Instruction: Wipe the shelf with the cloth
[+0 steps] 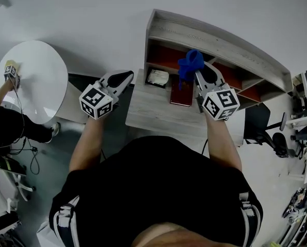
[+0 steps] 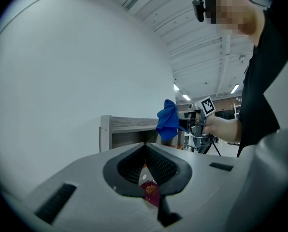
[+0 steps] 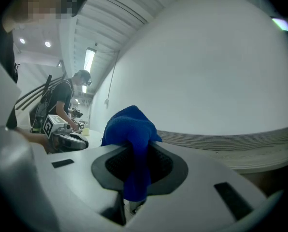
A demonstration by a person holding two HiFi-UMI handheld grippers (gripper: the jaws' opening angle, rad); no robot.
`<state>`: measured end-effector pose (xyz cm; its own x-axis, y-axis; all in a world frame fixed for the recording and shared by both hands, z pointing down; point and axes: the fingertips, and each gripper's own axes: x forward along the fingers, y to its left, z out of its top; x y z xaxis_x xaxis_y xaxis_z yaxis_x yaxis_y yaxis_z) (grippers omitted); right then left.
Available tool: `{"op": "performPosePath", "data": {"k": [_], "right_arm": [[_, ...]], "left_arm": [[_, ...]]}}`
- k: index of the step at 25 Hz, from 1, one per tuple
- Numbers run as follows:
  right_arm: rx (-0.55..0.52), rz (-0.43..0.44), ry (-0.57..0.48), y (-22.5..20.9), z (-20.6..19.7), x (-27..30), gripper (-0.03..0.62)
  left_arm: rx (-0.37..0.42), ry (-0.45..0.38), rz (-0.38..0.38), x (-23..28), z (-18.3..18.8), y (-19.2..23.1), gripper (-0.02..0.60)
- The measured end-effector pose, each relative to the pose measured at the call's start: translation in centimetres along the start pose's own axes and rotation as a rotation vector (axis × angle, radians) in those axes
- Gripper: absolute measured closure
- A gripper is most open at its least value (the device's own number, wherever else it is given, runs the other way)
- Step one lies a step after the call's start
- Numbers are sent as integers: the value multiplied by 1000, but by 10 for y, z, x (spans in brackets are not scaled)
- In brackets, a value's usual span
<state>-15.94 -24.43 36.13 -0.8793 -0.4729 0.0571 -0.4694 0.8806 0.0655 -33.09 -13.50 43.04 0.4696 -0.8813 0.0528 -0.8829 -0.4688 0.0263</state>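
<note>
Black shirt fills the nearest part of the head view, and two bare forearms run forward from it, each ending in a marker cube. The left gripper [image 1: 126, 77] hovers off the desk's left edge, over the floor. Its own view shows the jaws meeting at the tips with nothing between them. The right gripper [image 1: 197, 72] is clamped on the blue cloth [image 1: 190, 63]. In its own view the fabric bunches above the jaws and a tail hangs down between them.

The pale wooden desk [image 1: 153, 112] carries a dark red booklet [image 1: 182, 92], which lies flat just in front of the shelf [image 1: 220, 42] and just left of the right gripper. The cloth is held up before the shelf's middle, at about the height of its upper boards; whether it touches the wood cannot be told.

The shelf is grey-washed wood with red-backed compartments. The leftmost lower compartment holds a pale, crumpled object [image 1: 157, 77]; the gripper and cloth partly hide the next one.

Well to the left stands a round white table [image 1: 40, 76], where another person's hand [image 1: 10, 71] rests a gripper.
</note>
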Motion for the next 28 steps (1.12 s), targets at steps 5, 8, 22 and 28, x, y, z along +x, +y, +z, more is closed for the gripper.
{"op": "performPosePath", "data": {"k": [5, 8, 22, 28], "right_arm": [[-8, -21, -5, -9, 2, -4, 533], [-11, -17, -6, -12, 3, -6, 533], [-15, 61, -18, -33, 11, -2, 533], [-17, 90, -43, -39, 23, 9, 533]], "left_arm": [[23, 2, -25, 15, 7, -8, 563], [34, 4, -39, 23, 11, -15, 563], [33, 9, -11, 50, 21, -28, 563], [34, 11, 5, 54, 24, -36, 563]]}}
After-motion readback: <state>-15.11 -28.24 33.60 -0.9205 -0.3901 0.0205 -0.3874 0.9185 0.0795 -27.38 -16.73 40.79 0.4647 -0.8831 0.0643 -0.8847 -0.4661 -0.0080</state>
